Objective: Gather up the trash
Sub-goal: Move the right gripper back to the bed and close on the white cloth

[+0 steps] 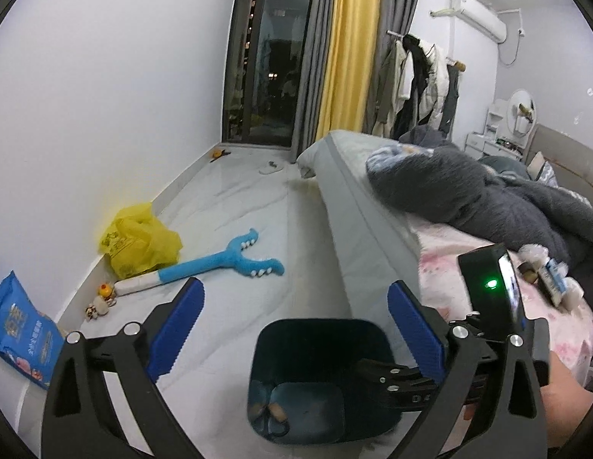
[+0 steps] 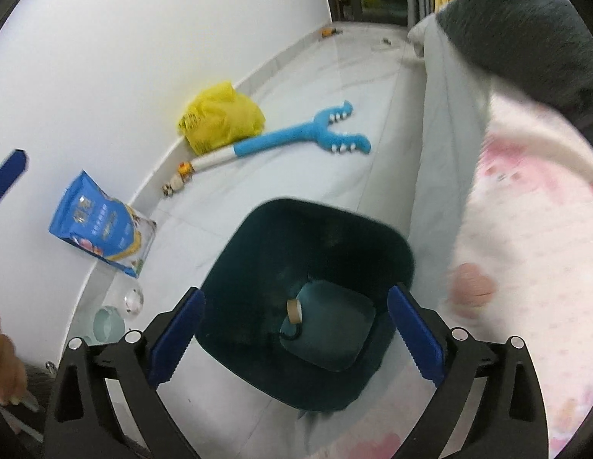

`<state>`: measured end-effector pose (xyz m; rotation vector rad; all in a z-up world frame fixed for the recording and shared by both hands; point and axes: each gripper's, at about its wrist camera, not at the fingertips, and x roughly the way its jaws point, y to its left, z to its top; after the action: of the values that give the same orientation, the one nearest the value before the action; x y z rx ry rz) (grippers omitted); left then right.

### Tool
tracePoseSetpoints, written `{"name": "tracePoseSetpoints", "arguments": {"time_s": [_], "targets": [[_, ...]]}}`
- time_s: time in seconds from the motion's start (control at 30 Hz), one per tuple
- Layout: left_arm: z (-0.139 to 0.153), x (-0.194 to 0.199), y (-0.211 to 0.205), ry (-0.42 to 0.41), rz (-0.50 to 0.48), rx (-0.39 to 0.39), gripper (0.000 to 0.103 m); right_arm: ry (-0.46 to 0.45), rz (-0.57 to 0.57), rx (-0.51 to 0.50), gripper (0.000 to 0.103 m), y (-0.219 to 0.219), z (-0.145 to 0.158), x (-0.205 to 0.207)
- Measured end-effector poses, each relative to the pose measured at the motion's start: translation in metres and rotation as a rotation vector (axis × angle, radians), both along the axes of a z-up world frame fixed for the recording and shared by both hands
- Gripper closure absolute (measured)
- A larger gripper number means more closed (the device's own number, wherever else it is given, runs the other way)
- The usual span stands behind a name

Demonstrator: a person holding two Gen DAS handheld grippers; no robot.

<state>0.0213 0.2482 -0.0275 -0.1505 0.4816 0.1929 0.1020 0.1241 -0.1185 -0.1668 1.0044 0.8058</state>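
Right wrist view: bin point(image 2: 395, 244) holds a tape roll point(image 2: 294, 310) (both grippers' jaws released, empty); yellow bag point(image 2: 220, 116) beside bin remains.

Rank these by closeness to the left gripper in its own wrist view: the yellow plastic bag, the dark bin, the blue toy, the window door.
From the left gripper:
1. Dark bin, directly below.
2. Blue toy, floor, left.
3. Yellow plastic bag, against the wall.
4. Window door, far end.
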Motion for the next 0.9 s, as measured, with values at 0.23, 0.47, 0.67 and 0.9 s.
{"name": "tracePoseSetpoints", "arguments": {"time_s": [0.23,0.47,0.67,0.9], "targets": [[0.007,0.008,-0.012,-0.001,-0.017,-0.001,0.004,-0.077,-0.051,0.043,0.004,-0.043,0.032,0.004],[0.011,0.023,-0.033,0.025,-0.038,0.003,0.004,-0.145,-0.113,0.082,0.004,-0.089,0.060,0.007],[0.015,0.034,-0.055,0.032,-0.075,0.001,0.004,-0.212,-0.133,0.062,0.004,-0.122,0.078,0.007],[0.021,0.044,-0.081,0.025,-0.107,0.001,0.004,-0.241,-0.163,0.066,0.004,-0.160,0.084,0.007]]}}
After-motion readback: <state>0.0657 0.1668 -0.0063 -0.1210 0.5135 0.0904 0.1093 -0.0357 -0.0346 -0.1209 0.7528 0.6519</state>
